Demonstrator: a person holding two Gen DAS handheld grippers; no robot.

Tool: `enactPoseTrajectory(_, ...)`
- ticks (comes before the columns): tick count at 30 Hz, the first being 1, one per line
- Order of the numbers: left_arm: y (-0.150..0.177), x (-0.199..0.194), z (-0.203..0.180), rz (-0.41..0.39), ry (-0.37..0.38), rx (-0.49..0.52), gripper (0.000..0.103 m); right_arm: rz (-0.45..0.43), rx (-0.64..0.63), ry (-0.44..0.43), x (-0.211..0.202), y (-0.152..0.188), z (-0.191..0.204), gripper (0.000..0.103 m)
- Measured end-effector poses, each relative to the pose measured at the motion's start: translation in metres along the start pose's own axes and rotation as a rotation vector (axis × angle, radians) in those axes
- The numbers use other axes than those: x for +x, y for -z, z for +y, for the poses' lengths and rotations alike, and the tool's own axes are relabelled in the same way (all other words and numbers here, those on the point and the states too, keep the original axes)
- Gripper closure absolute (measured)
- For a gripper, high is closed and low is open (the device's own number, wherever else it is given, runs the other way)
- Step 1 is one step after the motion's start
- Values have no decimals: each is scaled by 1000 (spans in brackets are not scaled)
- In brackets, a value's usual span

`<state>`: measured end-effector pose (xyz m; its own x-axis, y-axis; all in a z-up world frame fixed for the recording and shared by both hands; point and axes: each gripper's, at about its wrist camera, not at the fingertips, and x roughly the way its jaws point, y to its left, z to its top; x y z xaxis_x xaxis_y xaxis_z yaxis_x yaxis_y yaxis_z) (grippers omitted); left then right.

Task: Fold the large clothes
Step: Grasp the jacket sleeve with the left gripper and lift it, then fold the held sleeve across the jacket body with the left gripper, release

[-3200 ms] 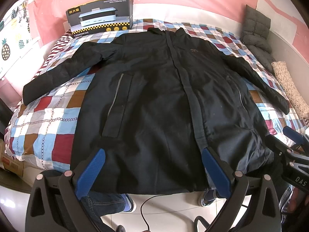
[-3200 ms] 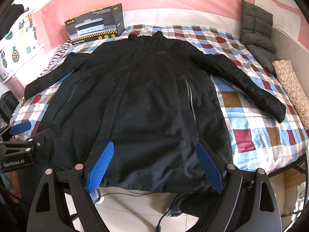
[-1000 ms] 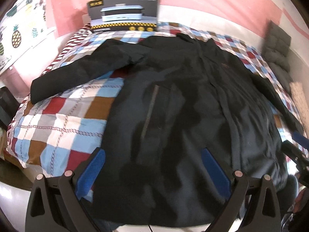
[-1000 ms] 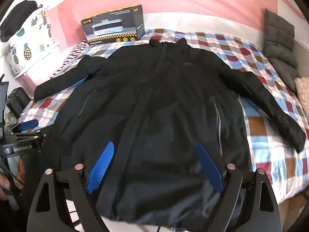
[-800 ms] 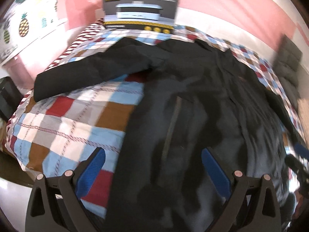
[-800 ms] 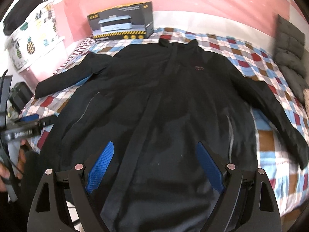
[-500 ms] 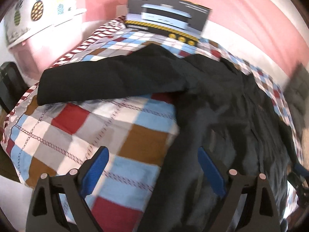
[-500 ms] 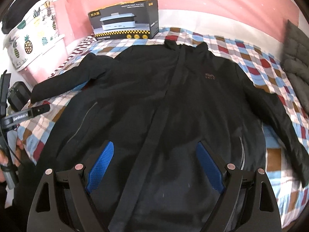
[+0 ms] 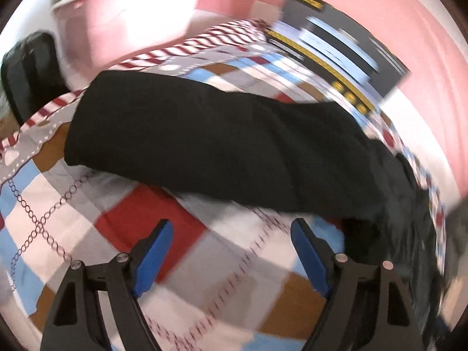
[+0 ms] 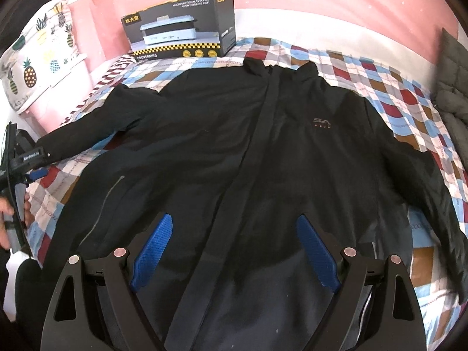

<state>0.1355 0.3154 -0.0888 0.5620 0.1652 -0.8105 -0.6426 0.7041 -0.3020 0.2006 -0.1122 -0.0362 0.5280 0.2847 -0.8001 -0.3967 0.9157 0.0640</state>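
Black jacket [image 10: 263, 152] spread flat on checked bedspread [image 10: 395, 93], no fold made. Left gripper [image 9: 231, 248] just narrowing, still spread and empty, near left sleeve [image 9: 204, 143]. Right gripper [image 10: 234, 248] spread, empty, above hem.

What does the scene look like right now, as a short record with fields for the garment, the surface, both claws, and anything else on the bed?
garment: black jacket, spread flat front-up, both sleeves stretched out
surface: bed with checked quilt
left claw: open, jaws just been closing, nothing between them, above the quilt just short of the jacket's sleeve
right claw: open, empty, over the jacket's lower front
other items: cooker box at the bed's head, grey padded garment at the far edge
fold status: not begun
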Motion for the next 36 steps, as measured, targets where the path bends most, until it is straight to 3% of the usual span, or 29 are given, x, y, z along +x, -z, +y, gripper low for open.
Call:
enactPoseTrajectory(6,-22,24,40,-34,-40,-163,20,31,30,16,20,-3,-12,15)
enactPoseTrajectory(8,-26,29,47,-58,-65,-177,24,36,41,27,23,-4,-16,15)
enactPoseTrajectory(10,-30,31,48,-74,-95,-158,37,38,53,33,26,-3,-21,16)
enactPoseTrajectory(12,-35,33,44,-77,-108,-133,62,39,60,43,26,-2,-24,16)
enactPoseTrajectory(14,-41,30,36,-87,-116,-93,79,32,55,54,25,-1,-26,16)
enactPoseTrajectory(17,-49,10,16,-126,-121,-12,87,25,43,71,22,0,-29,17)
enactPoseTrajectory(23,-69,-57,-40,-237,-19,117,89,17,52,79,12,7,-36,18)
enactPoseTrajectory(29,-80,-129,-137,-349,139,309,89,2,97,81,-3,18,-54,23)
enactPoseTrajectory(36,-52,-158,-265,-356,340,517,89,-11,193,96,-19,37,-91,24)
